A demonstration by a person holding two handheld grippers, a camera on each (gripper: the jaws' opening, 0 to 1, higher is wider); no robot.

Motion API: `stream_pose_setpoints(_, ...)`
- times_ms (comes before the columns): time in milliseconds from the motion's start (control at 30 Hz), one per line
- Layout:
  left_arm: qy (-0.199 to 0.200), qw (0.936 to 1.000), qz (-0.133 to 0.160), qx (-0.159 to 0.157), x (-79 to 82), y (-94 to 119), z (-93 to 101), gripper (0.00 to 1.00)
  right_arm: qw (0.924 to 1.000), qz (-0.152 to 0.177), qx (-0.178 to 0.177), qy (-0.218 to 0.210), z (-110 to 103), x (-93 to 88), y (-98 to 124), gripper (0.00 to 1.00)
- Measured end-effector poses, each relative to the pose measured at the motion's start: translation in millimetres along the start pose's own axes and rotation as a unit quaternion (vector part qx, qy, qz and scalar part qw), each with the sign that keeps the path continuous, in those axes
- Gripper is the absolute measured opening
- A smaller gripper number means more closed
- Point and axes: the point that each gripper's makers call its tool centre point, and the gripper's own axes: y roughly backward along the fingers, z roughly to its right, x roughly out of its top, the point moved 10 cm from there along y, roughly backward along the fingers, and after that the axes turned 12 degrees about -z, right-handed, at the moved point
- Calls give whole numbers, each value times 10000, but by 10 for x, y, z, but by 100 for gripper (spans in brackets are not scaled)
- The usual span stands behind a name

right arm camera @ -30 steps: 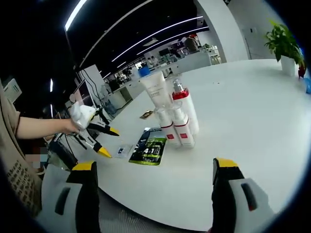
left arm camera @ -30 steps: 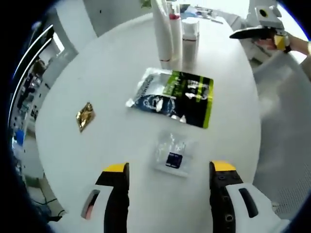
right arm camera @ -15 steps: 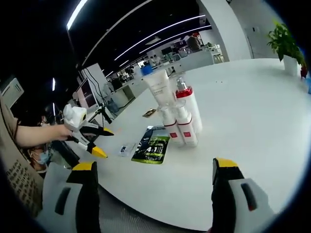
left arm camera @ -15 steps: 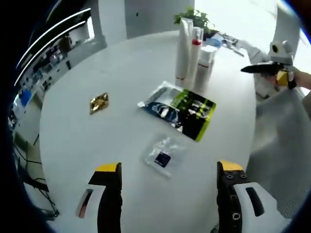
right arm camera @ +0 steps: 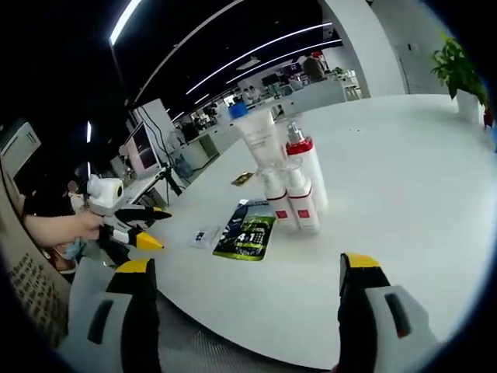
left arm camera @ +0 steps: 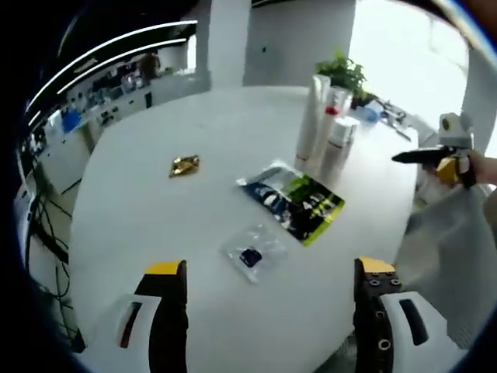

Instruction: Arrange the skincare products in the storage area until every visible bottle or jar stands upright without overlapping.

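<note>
On a round white table [left arm camera: 194, 132], a cluster of skincare bottles [right arm camera: 291, 183] stands upright and close together: an inverted white tube [right arm camera: 258, 140], a red-collared pump bottle [right arm camera: 307, 167] and two smaller red-banded bottles [right arm camera: 289, 203]. Whether any of them touch cannot be told.

The left gripper [left arm camera: 264, 291] is held back off the table's near edge, jaws apart and holding nothing. Ahead of it, between its jaws, lies a small clear sachet [left arm camera: 252, 252]; just beyond that, a green-and-black foil pouch [left arm camera: 299, 203] lies flat, with the bottles past it toward the far right. A gold wrapper [left arm camera: 185, 165] sits well apart, forward and left.

The right gripper [right arm camera: 245, 299], jaws likewise spread and empty, hangs off the table edge with the bottles straight ahead.

As far as can be judged, the bottles already meet the upright condition; the flat packets remain unsorted, and neither gripper is near anything.
</note>
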Motion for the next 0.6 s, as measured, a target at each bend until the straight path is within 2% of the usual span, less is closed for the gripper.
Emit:
stream_pose_setpoints(133, 33, 10000, 21, 39, -60, 35, 65, 92, 10000, -23, 20, 17, -4, -3, -7, 98)
stream_pose_setpoints(267, 119, 9996, 179, 178, -84, 63, 92, 96, 10000, -52, 38, 29, -5, -5, -17, 98)
stream_pose_setpoints(433, 114, 9993, 192, 312, -138, 95, 125, 97, 10000, -21, 22, 21, -2, -2, -9, 98)
stream_pose_setpoints(600, 302, 9988, 200, 343, -208, 93, 112, 97, 10000, 10, 14, 2, 2, 1, -4, 98)
